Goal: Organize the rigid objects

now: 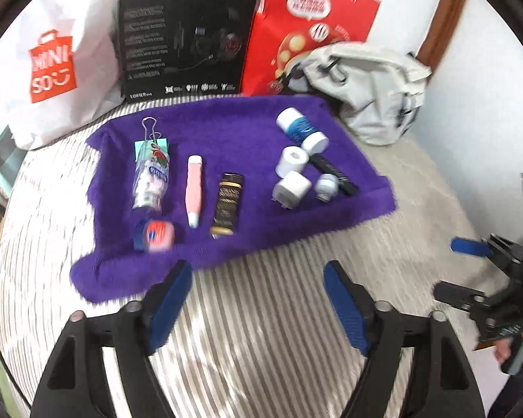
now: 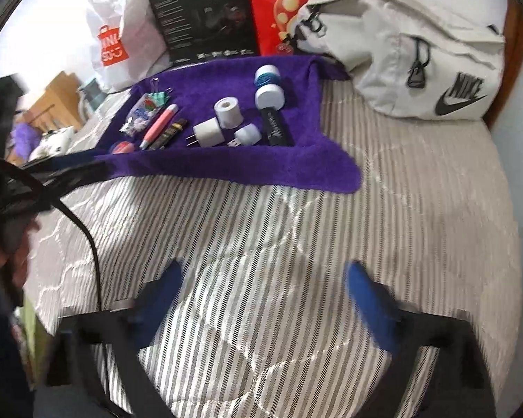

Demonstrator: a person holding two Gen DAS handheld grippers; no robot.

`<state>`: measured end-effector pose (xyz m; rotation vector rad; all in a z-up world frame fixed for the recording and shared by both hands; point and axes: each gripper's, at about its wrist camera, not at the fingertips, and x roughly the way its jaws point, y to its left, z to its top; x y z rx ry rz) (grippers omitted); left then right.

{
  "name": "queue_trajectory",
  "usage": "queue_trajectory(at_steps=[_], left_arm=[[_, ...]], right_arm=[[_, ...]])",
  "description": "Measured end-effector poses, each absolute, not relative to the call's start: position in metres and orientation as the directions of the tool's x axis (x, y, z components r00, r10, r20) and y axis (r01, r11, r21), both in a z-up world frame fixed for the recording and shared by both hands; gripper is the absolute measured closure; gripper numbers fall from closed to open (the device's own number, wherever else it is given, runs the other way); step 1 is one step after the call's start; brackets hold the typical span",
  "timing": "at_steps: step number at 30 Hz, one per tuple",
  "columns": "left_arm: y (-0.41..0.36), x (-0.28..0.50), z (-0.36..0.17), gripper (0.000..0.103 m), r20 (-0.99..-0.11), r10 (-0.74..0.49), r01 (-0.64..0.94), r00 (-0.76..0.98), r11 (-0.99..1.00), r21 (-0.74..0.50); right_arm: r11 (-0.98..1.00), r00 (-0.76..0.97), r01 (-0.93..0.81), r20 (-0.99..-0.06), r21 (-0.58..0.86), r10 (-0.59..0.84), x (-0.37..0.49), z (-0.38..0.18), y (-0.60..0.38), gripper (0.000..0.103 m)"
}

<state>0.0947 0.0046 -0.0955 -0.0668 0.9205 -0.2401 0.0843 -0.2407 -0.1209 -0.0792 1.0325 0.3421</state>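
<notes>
Purple towel, grey-and-white striped bedspread, pink-and-white pen, red bag

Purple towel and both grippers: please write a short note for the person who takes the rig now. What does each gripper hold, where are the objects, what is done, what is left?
Left gripper: open, empty, over the striped bedcover near the towel's front edge.
Right gripper: open, empty, also over the bedcover, short of the towel.
Purple towel: left side holds a row: clear candy bottle, pink pen-like item, dark tube, small round tin. Right side is a loose cluster: blue-and-white bottle, white roll, white plug adapter, small USB light, black stick.
Done: the left row looks arranged.
Left: probably the right cluster.
</notes>
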Motion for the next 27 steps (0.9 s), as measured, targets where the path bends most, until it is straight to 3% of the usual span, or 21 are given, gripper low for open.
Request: queue_trajectory(at_steps=[3,5,8,13,27], left_arm=[[0.008,0.060,-0.075,0.014,-0.731,-0.238,0.149,0.639,0.971,-0.185],[0.011,0.036,-0.060,0.000,-0.687,-0.245,0.132,0.684,0.968,-0.213],[0.017,0.012,-0.039,0.000,-0.642,-0.194,0.072,0.742,0.975,-0.211],[0.016,0.001,-0.034,0.000,-0.660,-0.076,0.024,0.748,0.996,-0.088],[0.024,-0.004,-0.037,0.000,-0.691,0.002,-0.054,0.723,0.997,-0.054]], right_arm=[[0.953,0.503,-0.294,-0.836,0.072,0.219,0.077,-0.112,-0.234,0.000],[0.957,0.526,-0.277,-0.819,0.091,0.230,0.072,-0.105,-0.232,0.000],[0.961,0.549,-0.238,-0.797,0.139,0.251,0.064,-0.094,-0.230,0.000],[0.969,0.576,-0.227,-0.788,0.101,0.217,0.049,-0.076,-0.218,0.000],[0.994,0.610,-0.105,-0.788,0.020,0.080,0.021,-0.053,-0.230,0.000]])
